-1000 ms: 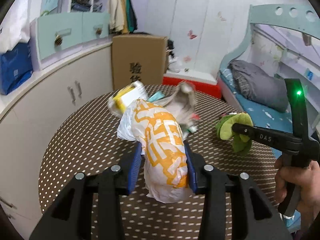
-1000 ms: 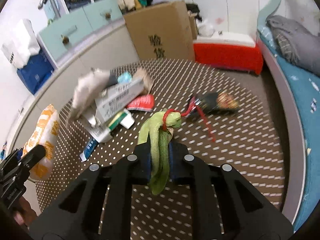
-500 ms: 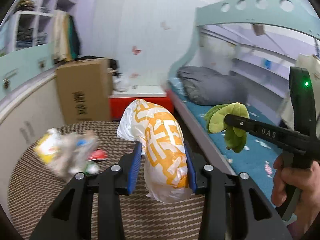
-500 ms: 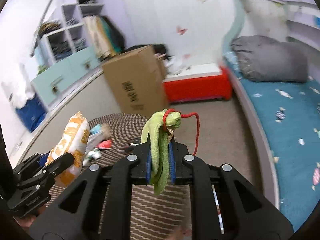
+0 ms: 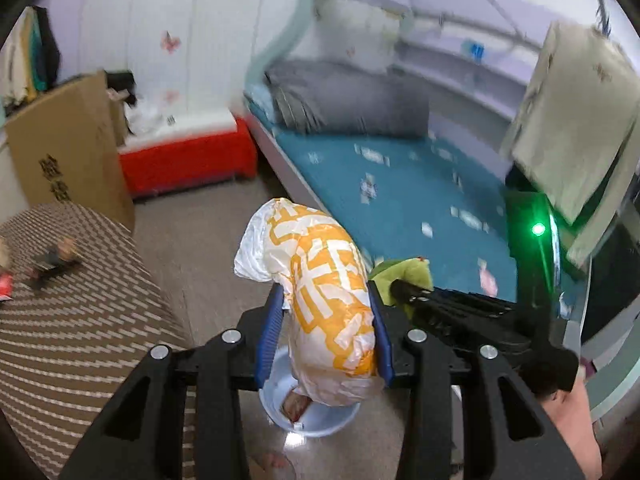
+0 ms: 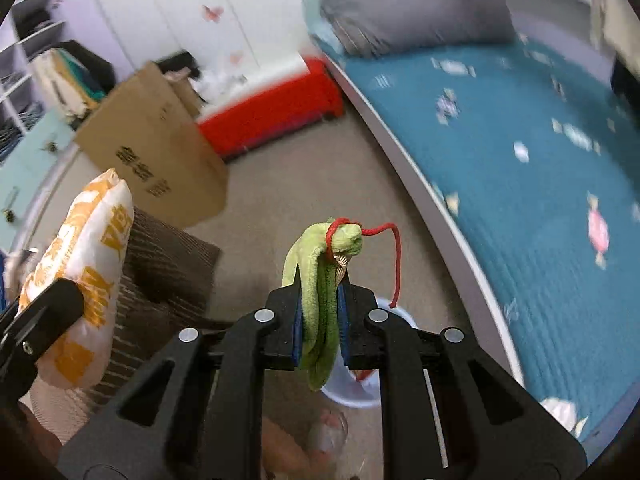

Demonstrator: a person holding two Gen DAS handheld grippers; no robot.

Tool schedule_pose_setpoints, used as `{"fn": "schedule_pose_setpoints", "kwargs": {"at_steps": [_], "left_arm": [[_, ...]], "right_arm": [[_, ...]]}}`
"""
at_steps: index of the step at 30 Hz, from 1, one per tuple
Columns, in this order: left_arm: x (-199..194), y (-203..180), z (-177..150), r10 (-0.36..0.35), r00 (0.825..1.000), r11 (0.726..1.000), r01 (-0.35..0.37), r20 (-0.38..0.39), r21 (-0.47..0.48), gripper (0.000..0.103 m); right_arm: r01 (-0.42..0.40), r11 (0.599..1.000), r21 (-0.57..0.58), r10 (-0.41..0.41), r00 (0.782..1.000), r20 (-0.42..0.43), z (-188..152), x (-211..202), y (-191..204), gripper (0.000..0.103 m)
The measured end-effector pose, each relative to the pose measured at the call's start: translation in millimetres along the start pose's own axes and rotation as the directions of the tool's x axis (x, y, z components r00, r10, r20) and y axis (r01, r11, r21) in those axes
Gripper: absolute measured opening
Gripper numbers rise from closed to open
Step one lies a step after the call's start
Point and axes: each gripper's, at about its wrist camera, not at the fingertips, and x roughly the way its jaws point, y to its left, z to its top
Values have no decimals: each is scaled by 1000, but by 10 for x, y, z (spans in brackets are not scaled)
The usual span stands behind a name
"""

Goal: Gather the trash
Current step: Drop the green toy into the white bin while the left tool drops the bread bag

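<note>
My left gripper [image 5: 325,312] is shut on an orange-and-white plastic bag [image 5: 320,292], held in the air over a pale blue bin [image 5: 320,420] on the floor; a wrapper lies in the bin. My right gripper [image 6: 319,300] is shut on a green cloth tied with a red string [image 6: 320,280], held above the same bin [image 6: 352,392]. The bag [image 6: 80,280] also shows at the left of the right wrist view. The right gripper [image 5: 404,292] shows just right of the bag in the left wrist view.
A round table with a brown dotted cloth [image 5: 72,320] is at the left, with some trash [image 5: 52,264] on it. A bed with a teal sheet [image 5: 400,200] is at the right. A cardboard box [image 5: 64,152] and a red box [image 5: 184,160] stand behind.
Both grippers have swung away from the table to the right and down with their loads. The bin on the floor has come into view beneath them.
</note>
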Motion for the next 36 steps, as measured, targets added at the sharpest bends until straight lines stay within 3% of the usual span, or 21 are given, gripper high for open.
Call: {"fn": "schedule_pose_setpoints", "kwargs": {"at_steps": [4,8,13,14,15,16,18,19,22,27,36], "left_arm": [[553,-65,-206,-6,991,1000,5,-136,-7,40],[1001,22,-423,-7,967,999,-3,-256,-39,40],[1359,11,-557,7,941,1000,-15,-339,-21,40],[1414,3,-578,18,936,1000,-20,-350,-4,45],[1454,7,-579,28,935,1000,-27,-354,8,47],[1490,23,-574,36,934,999,-33,-356,15,62],[1516,84,-551,77,938,997,-77,-338,13,86],[1534,112,-532,84,939,996,-89,-334,0,94],[1556,181,-504,76,932,995,-91,-354,-27,95],[1476,228,-472,70,932,993,-97,-356,-61,95],[954,123,-295,59,962,996,-75,-266,-50,96]], "right_arm": [[5,997,77,4,994,-108,-237,539,-305,14],[7,991,130,18,982,-188,-406,950,-509,14],[-1,983,186,47,968,-245,-501,1276,-671,17],[-4,981,196,55,965,-256,-510,1326,-686,17],[-1,979,205,56,962,-266,-522,1373,-711,20],[4,975,221,58,960,-274,-534,1423,-744,48],[20,966,256,53,959,-277,-571,1476,-813,78],[5,957,289,76,959,-271,-592,1494,-864,82],[-1,936,352,99,960,-261,-634,1457,-929,89],[40,935,353,51,968,-246,-618,1311,-913,97],[45,951,305,-8,992,-123,-372,711,-704,97]]}}
